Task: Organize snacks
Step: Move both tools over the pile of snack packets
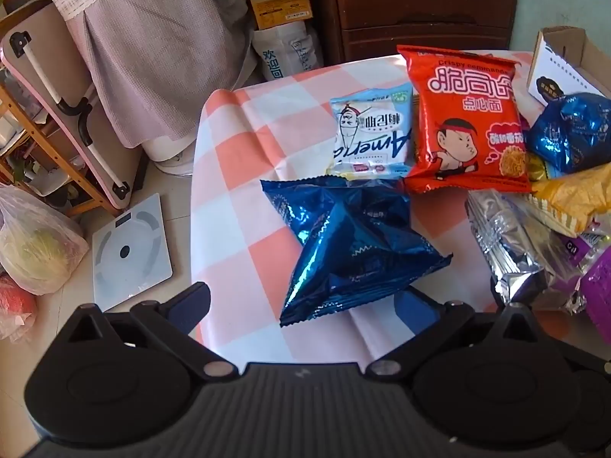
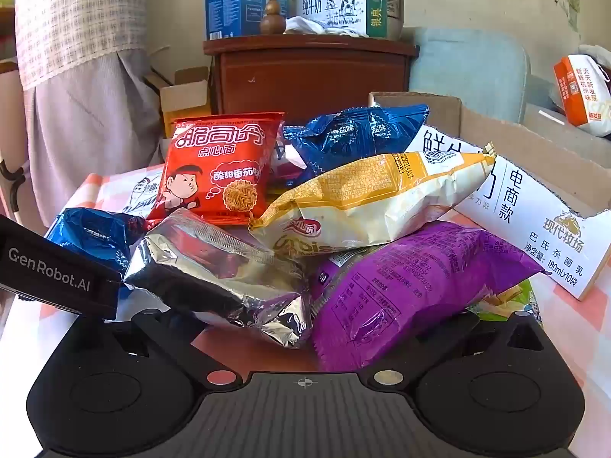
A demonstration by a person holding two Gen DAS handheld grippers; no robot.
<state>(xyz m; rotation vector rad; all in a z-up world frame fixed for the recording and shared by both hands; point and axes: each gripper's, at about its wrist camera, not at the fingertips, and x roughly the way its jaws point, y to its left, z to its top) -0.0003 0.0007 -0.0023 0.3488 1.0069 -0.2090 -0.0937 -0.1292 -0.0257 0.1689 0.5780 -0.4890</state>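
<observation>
On the pink-and-white checked tablecloth lies a blue foil packet. Its near end sits between the wide-apart fingers of my left gripper, which is open and not pressing on it. Behind it lie a white-and-blue packet and a red noodle snack bag. My right gripper is open, and its fingertips are hidden under a pile of snacks. The pile holds a silver packet, a purple bag, a yellow bag, a red bag and a second blue packet.
An open cardboard box with a white printed flap stands at the table's right. The left gripper's body juts in beside the pile. On the floor to the left lie a bathroom scale and a plastic bag. A brown cabinet stands behind the table.
</observation>
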